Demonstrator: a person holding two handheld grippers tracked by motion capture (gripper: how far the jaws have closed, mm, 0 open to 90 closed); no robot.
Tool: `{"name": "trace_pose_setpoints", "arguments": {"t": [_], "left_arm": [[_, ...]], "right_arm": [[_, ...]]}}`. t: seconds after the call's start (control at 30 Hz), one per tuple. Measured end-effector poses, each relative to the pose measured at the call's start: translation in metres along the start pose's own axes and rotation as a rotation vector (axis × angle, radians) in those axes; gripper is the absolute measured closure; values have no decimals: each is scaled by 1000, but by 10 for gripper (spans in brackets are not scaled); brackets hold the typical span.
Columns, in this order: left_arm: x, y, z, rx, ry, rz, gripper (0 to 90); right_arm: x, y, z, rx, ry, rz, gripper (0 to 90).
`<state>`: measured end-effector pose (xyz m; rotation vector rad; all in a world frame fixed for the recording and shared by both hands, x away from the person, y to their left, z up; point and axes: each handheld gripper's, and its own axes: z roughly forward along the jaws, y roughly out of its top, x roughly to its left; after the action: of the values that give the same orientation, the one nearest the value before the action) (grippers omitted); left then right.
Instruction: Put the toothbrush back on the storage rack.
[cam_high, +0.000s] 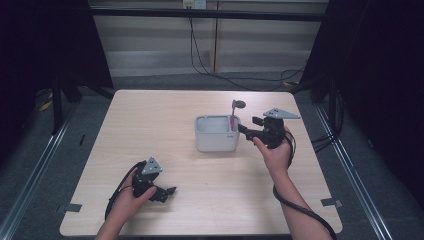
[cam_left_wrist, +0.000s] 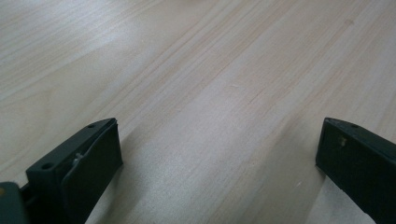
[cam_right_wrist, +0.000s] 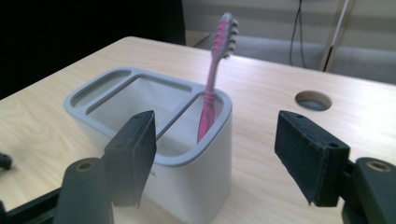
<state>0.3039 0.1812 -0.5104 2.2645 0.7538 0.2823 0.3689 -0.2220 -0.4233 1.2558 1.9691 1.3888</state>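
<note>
Both tools, left (cam_high: 169, 192) and right (cam_high: 248, 125), gape; pink toothbrush (cam_right_wrist: 212, 79) stands in rounded grey holder (cam_right_wrist: 187, 186).

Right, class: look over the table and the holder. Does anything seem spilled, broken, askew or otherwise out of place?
Nothing stands out. The pink toothbrush stands head-up in the end slot of the grey holder, leaning slightly, as a brush would. The holder sits upright on the table, with no spill or damage visible. Both the left gripper and the right gripper are open, holding nothing.

Only obstacle on table (cam_high: 150, 125): holder (cam_high: 216, 134) mid-table, toothbrush (cam_right_wrist: 212, 79) sticking up above its rim. Right gripper (cam_high: 248, 126) just beside holder's right wall. Left gripper (cam_high: 169, 193) near front edge, bare wood all around it.
</note>
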Motion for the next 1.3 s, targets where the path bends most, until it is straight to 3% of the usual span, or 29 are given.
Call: {"name": "trace_pose_setpoints", "arguments": {"t": [0.33, 1.3], "left_arm": [[0, 0, 0, 0, 2, -2, 0], [0, 0, 0, 2, 5, -2, 0]], "right_arm": [[2, 1, -4, 37, 4, -51, 288], [-3, -4, -17, 70, 53, -83, 260]]}}
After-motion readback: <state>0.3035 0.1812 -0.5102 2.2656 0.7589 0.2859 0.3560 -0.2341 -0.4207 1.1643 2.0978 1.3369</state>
